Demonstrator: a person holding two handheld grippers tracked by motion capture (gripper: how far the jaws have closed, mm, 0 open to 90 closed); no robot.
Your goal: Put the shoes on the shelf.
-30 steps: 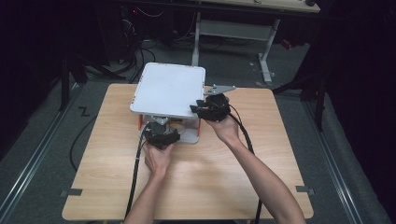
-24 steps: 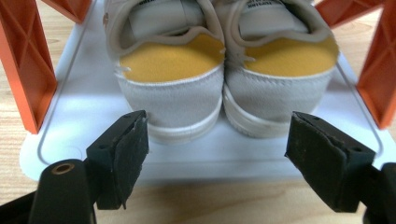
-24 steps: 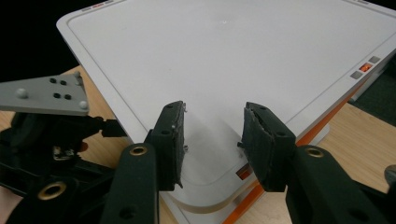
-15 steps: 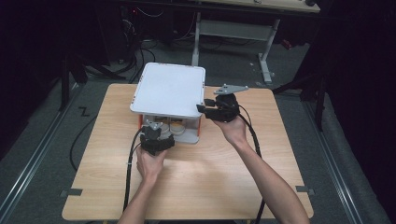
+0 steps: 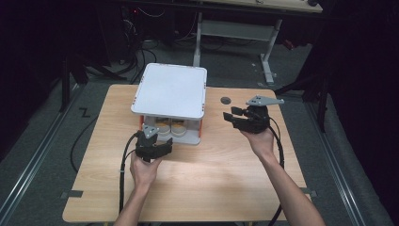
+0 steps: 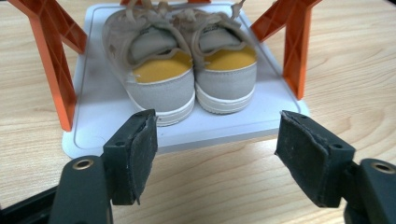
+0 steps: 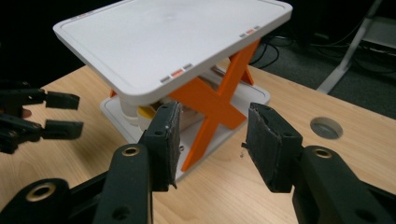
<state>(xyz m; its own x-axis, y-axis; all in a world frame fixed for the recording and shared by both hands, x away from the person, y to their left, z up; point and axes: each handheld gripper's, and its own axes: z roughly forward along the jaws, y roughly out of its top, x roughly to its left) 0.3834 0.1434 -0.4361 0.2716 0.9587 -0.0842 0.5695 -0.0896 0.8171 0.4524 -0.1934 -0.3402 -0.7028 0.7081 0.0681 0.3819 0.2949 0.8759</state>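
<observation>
While two grippers hover over one wooden table [image 5: 207,183], a single two-tier shoe rack [image 5: 170,89] stands near its far edge: smooth white rounded-corner shelves joined by orange X-shaped plastic braces [image 7: 215,109]. One pair of grey suede sneakers [image 6: 187,70] with yellow insoles, white soles and pale laces sits on the lower shelf [image 6: 100,100], heels outward. Just before it, the left gripper [image 6: 217,140] has its felt-padded black jaws spread wide, empty. To the rack's right, the right gripper [image 7: 212,137] has its jaws moderately parted, gripping nothing.
</observation>
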